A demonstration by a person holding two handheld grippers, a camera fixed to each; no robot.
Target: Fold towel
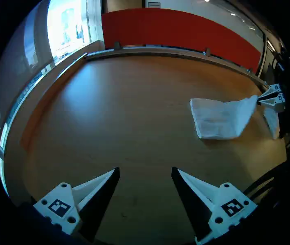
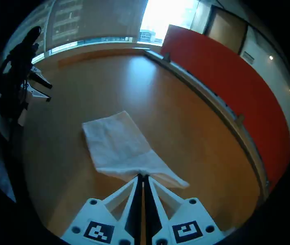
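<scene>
1. A wide wooden tabletop [image 1: 124, 114] stretches ahead of you. A red panel [image 1: 177, 28] stands along its far edge, and bright windows run along one side.
2. The white towel [image 1: 220, 118] lies on the bare wood, well away from the panel. Most of it rests flat. One edge is raised off the surface and slopes up towards your right gripper.
3. Your right gripper [image 2: 142, 177] has its fingers pressed together on that raised edge, so the cloth is pinched between them. In the right gripper view, the towel [image 2: 116, 147] spreads away from the fingertips across the tabletop.
4. Your left gripper [image 1: 145, 171] has its fingers spread apart and holds nothing. It hovers over bare wood, well apart from the towel.
5. Progress, as a judgement: the fold looks begun but not made. One edge is gripped and lifted, yet it has not been carried over the rest of the cloth. What seems left is to bring the held edge across to the opposite edge, lay it down and release it. You cannot tell from here whether the towel is already doubled.
</scene>
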